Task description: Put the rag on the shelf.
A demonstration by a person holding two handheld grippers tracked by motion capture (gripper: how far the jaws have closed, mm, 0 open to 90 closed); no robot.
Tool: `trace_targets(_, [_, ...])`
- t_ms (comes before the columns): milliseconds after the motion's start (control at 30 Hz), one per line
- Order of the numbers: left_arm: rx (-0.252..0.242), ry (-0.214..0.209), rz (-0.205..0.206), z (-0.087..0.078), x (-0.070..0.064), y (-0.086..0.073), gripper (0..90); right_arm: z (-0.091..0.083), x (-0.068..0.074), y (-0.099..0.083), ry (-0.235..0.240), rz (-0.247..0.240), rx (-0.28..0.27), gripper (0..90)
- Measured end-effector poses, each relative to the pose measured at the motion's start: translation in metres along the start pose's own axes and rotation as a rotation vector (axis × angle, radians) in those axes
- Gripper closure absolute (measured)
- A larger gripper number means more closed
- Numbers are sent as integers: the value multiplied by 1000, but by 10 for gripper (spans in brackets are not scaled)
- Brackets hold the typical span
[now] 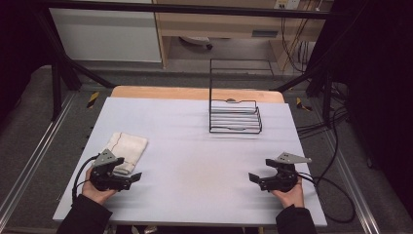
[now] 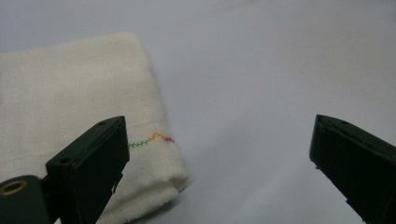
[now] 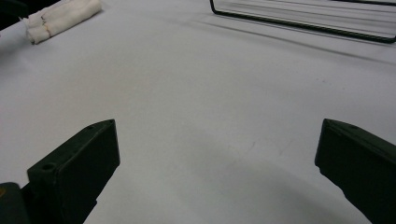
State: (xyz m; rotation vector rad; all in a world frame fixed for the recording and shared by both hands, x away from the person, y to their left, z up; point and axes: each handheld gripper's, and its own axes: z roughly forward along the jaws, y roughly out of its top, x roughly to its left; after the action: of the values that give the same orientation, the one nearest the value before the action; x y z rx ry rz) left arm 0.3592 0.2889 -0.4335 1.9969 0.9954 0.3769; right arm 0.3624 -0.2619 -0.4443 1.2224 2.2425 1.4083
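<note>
A folded cream towel (image 1: 127, 150) lies on the left side of the pale table (image 1: 195, 156). My left gripper (image 1: 134, 179) is held just in front of the towel's near edge, jaws pointing right. In the left gripper view the towel (image 2: 70, 107), with a short line of coloured stitching, lies partly behind the left jaw, and the left gripper (image 2: 219, 135) is open and holds nothing. My right gripper (image 1: 254, 180) rests near the table's front right, jaws pointing left. In its own view the right gripper (image 3: 217, 130) stands open over bare table, with the towel (image 3: 63, 16) far off at top left.
A black wire rack (image 1: 235, 117) with a tall upright back stands at the far right of the table; its base wire (image 3: 299, 25) crosses the top of the right gripper view. Cables trail off the table's right edge. Dark frame posts flank the table.
</note>
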Motion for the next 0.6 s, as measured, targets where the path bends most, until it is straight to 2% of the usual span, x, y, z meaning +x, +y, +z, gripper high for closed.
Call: trace_targets(600, [10,18,6,0,-2,5,53,2,1,-1,10,-8,17,3])
